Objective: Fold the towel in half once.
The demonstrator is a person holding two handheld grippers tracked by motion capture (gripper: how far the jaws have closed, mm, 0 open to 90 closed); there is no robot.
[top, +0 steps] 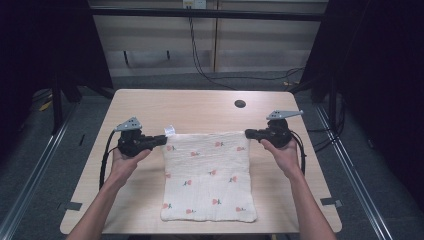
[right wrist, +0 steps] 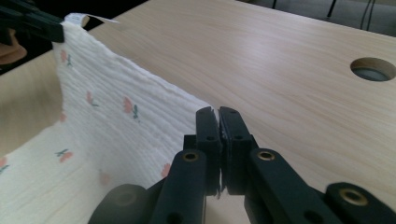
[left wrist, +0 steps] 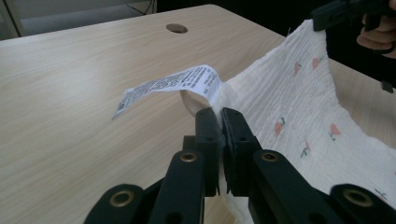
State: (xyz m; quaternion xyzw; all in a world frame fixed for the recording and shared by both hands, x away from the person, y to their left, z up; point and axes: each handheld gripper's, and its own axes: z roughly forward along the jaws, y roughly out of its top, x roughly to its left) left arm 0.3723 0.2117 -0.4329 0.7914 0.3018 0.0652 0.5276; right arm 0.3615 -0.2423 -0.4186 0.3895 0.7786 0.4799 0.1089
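Left claw (top: 161, 140) pinches the cloth's (top: 207, 175) ten o'clock corner, right claw (top: 248, 133) its two o'clock corner; left gripper view reveals print on the care tag (left wrist: 173, 85); worktop (top: 200, 107) beneath.

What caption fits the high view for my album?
Left gripper and right gripper lift the flowered cloth by its far corners.
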